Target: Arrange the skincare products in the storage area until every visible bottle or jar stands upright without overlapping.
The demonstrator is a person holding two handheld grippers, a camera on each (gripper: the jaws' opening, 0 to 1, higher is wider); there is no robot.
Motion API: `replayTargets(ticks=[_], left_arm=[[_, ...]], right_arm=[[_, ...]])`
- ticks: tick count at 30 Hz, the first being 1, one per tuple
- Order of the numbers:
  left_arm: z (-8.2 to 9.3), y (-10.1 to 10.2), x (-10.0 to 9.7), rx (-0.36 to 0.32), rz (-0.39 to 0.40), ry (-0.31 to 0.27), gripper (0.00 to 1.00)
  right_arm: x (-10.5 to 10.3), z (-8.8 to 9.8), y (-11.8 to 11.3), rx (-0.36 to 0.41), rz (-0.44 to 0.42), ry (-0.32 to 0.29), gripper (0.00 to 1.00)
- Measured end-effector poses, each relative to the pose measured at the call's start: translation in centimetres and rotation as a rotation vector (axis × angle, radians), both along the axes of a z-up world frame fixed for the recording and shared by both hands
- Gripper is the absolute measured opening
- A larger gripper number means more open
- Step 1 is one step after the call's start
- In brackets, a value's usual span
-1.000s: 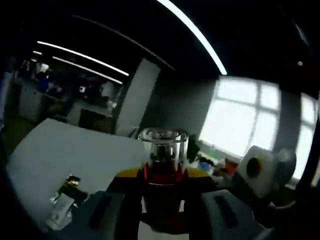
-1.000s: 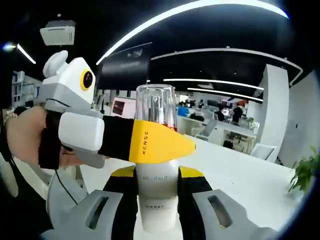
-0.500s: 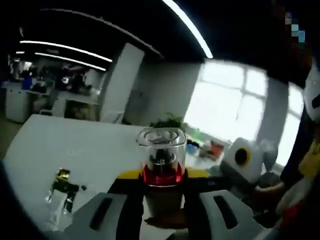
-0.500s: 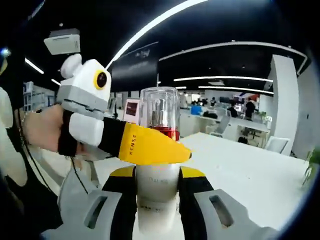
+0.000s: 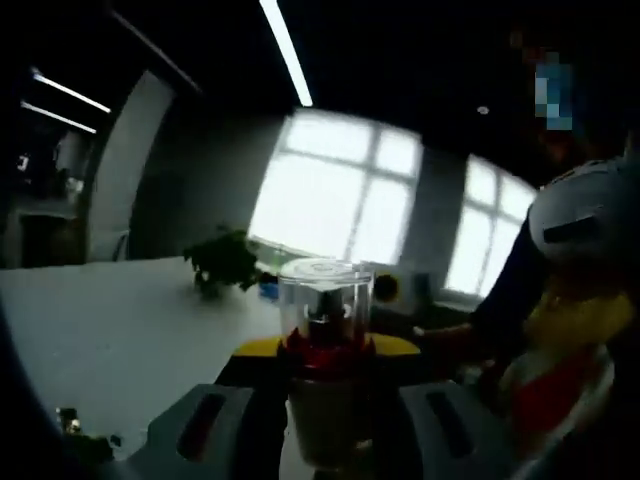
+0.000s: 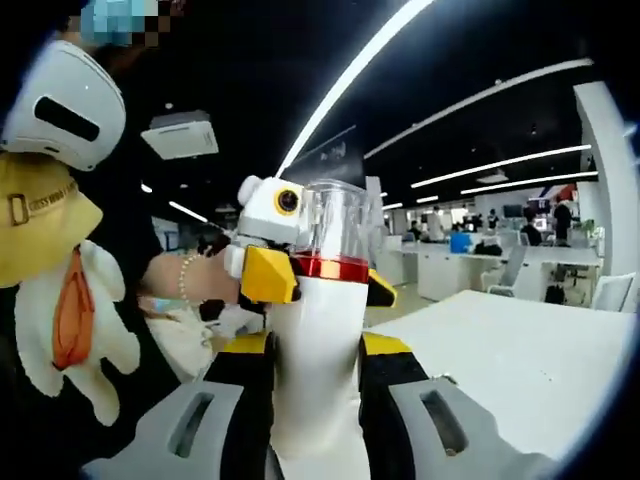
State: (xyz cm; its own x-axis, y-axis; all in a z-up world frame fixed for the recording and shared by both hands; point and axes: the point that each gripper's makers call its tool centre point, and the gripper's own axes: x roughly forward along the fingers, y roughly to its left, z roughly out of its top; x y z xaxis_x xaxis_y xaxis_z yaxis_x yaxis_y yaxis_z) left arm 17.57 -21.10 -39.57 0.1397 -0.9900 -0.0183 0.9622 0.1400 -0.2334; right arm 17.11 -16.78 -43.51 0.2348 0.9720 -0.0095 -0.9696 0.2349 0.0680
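I hold one white bottle [image 6: 316, 340] with a red collar and a clear cap up in the air, upright in both views. My right gripper [image 6: 315, 347] is shut on its white body. My left gripper [image 6: 322, 284] comes in from the left with its yellow fingers [image 6: 266, 275] clamped just under the red collar. In the left gripper view the same bottle [image 5: 325, 300] rises between the jaws of my left gripper [image 5: 325, 350], which is shut on it. The bottle's base is hidden behind the jaws.
A white table [image 5: 110, 320] lies to the left and below, with a small dark item [image 5: 68, 422] near its edge and a potted plant [image 5: 225, 262] at the far side. In the right gripper view the table [image 6: 520, 350] spreads right. A person stands close, hand [image 6: 180, 285] on the left gripper.
Both hands have swung round with the bottle still clamped in both grippers. The left gripper no longer crosses the bottle's front and now reaches in from the far left side.
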Motion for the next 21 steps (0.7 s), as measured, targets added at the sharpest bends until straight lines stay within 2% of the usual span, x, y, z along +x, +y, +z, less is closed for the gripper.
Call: replayTargets(ticks=[2,3,4,5,9,16,21], left_arm=[[-0.2,-0.2,-0.8,0.023,-0.059,-0.038,0.25],[-0.4,-0.3,-1.2,0.031,-0.084,-0.05,0.25],[-0.9,-0.5,-1.7,0.054,-0.117,-0.065,0.25],[-1.4,-0.4,-1.8,0.077,-0.127,-0.072,0.25],[-4.0,-0.5,-1.4,0.193,-0.125,-0.147,0.25],[-5.9,-0.6,-1.4,0.183,-0.146,-0.096,0.25],[-8.7,-0.6,-0.8,0.212,-0.151,-0.072,0.25]], right_arm=[[-0.8,-0.5,0.3,-0.02,0.087,0.003,0.3],[-1.2,-0.6,0.3,-0.031,0.118,-0.016,0.3],[-1.8,-1.1,0.4,-0.045,0.167,-0.037,0.3],[-1.9,-1.5,0.4,-0.056,0.18,-0.033,0.3],[-0.9,-3.9,0.4,-0.147,0.109,-0.115,0.29],[-1.0,-5.9,0.8,-0.126,0.085,-0.098,0.29],[-0.4,-8.9,0.7,-0.189,0.058,-0.09,0.29]])
